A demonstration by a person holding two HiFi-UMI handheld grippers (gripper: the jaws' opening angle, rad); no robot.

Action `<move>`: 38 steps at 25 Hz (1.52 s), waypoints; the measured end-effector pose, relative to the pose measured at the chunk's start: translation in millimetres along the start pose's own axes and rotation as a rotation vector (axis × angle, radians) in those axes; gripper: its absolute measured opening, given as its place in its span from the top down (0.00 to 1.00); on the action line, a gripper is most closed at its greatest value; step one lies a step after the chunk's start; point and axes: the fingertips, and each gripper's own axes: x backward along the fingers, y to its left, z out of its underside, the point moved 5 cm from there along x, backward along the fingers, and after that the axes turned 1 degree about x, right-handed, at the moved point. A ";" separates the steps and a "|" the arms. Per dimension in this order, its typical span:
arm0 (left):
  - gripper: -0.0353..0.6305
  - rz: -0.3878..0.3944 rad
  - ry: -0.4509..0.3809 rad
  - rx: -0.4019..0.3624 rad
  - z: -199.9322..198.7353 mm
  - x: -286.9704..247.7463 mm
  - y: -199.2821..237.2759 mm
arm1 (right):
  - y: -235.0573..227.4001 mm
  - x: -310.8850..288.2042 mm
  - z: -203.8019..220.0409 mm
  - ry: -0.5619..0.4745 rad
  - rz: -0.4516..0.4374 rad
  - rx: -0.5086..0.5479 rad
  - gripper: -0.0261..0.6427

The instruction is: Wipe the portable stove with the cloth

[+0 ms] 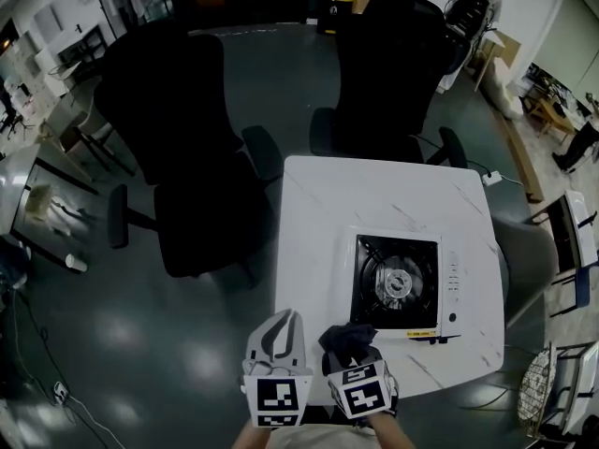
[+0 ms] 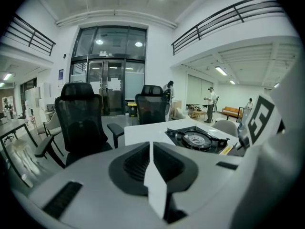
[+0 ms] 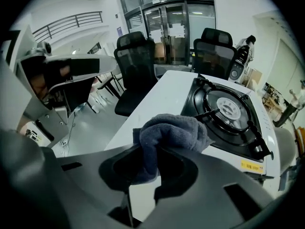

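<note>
Judging the step in hand: approach, wipe not yet begun. The right gripper [image 3: 151, 162] has its jaws clamped on a dark blue-grey, bunched terry cloth [image 3: 169, 133]. A fold is pinched between the pads and the rest bulges forward past the fingertips.

The left gripper [image 2: 151, 157] has its jaws pressed together with nothing between them. It hangs off the near left corner of the white, marble-patterned table [image 1: 348, 195], beside the right gripper.

Position of the target: the white rectangular portable gas stove with black burner top [image 1: 401, 284] sits on the near right part of the table. Control panel along its right side; round burner and pan supports in the middle.

In the head view the cloth wad lies just beside the stove's near left corner, over the table's near edge. In the right gripper view the stove lies ahead and to the right of the wad. Contact with stove or table: cannot tell.

Next move, as I read it:
- carry the wad forward and right onto the stove
- bring it down until the fabric, not the jaw tips, bears on the surface
- the raised pan supports look likely to snag the loose folds
</note>
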 end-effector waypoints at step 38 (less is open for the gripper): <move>0.90 -0.133 0.000 0.043 -15.8 -6.3 21.9 | -34.0 -39.4 -107.8 0.080 -0.110 0.042 0.82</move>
